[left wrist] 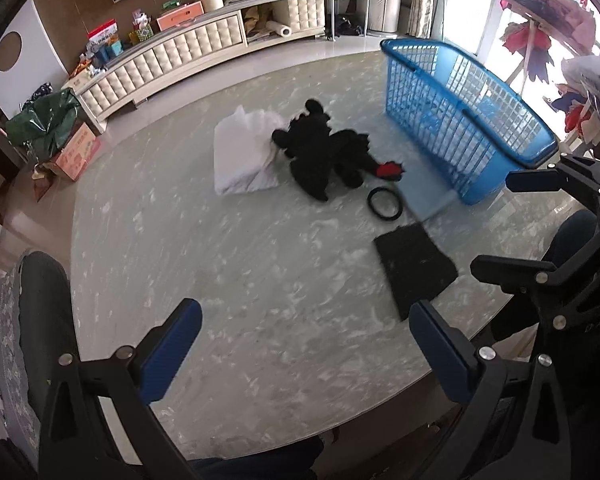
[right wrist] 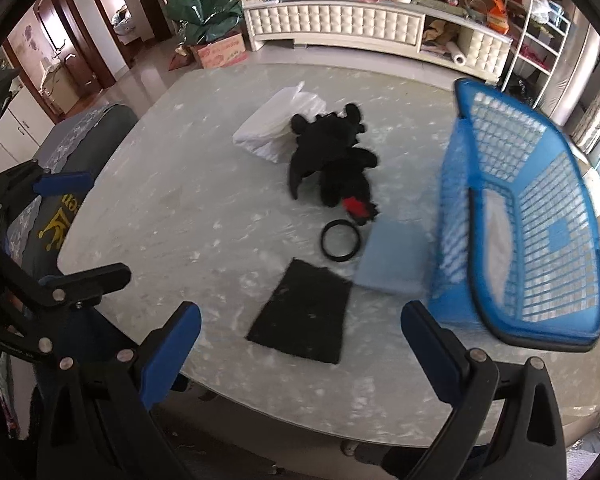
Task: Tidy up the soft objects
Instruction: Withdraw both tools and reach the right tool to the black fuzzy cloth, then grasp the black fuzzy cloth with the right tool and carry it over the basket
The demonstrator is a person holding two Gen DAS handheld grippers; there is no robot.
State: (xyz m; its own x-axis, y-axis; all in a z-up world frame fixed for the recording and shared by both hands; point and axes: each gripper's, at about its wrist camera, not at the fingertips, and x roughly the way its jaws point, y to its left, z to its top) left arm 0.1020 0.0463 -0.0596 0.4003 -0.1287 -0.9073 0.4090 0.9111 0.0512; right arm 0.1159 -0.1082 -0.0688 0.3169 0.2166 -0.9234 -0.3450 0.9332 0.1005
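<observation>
A black plush toy (left wrist: pixel 320 152) (right wrist: pixel 332 160) lies mid-table, partly on a folded white cloth (left wrist: pixel 244 156) (right wrist: pixel 276 128). Nearer lie a black ring band (left wrist: pixel 385 201) (right wrist: pixel 340 240), a light blue pad (left wrist: pixel 428 196) (right wrist: pixel 396 264) against the blue basket (left wrist: pixel 472 120) (right wrist: pixel 540 220), and a black cloth square (left wrist: pixel 416 268) (right wrist: pixel 304 316). Something white (right wrist: pixel 498 240) lies inside the basket. My left gripper (left wrist: pixel 306 344) (right wrist: pixel 108 228) hangs open over the table's near edge, holding nothing. My right gripper (right wrist: pixel 302 340) (left wrist: pixel 494 224) is open above the black square, also holding nothing.
The marble-patterned table (left wrist: pixel 220 260) (right wrist: pixel 180 208) has a padded chair (left wrist: pixel 40 320) (right wrist: pixel 80 140) at its left side. Behind it stand a long cream cabinet (left wrist: pixel 172 60) (right wrist: pixel 340 24), a cardboard box (left wrist: pixel 76 152) (right wrist: pixel 220 52) and a wire shelf (right wrist: pixel 540 28).
</observation>
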